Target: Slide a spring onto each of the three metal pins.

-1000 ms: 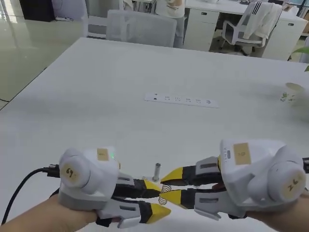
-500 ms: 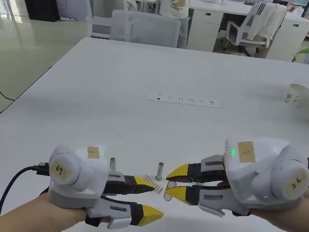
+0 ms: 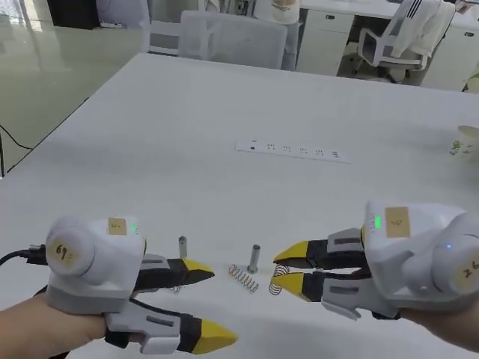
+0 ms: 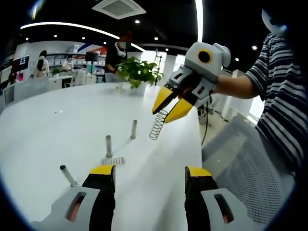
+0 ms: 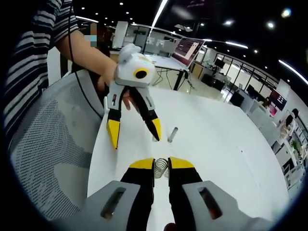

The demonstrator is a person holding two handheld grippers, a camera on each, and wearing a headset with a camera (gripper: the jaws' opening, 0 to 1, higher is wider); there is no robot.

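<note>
In the head view two short metal pins [image 3: 182, 245] [image 3: 254, 258] stand upright on the white table [image 3: 224, 112]. A loose spring [image 3: 242, 277] lies flat just left of the second pin. My right gripper [image 3: 288, 268] is shut on another spring [image 3: 277, 281], seen between its yellow tips in the right gripper view [image 5: 161, 166]. My left gripper [image 3: 211, 303] stands open with nothing in it, left of the pins. The left gripper view shows three pins [image 4: 134, 129] [image 4: 109, 144] [image 4: 66, 174], the lying spring [image 4: 113, 160] and the right gripper [image 4: 167, 110] with its spring [image 4: 156, 125] hanging down.
A white power strip [image 3: 292, 151] lies across the middle of the table. A paper cup [image 3: 468, 140] stands at the right edge. Office chairs [image 3: 232, 37] and desks stand beyond the far edge. A black cable [image 3: 15, 256] trails from the left gripper.
My left gripper has drawn back to the left, away from the right one. A spring now lies loose on the table beside the pin. The right gripper still holds its spring.
</note>
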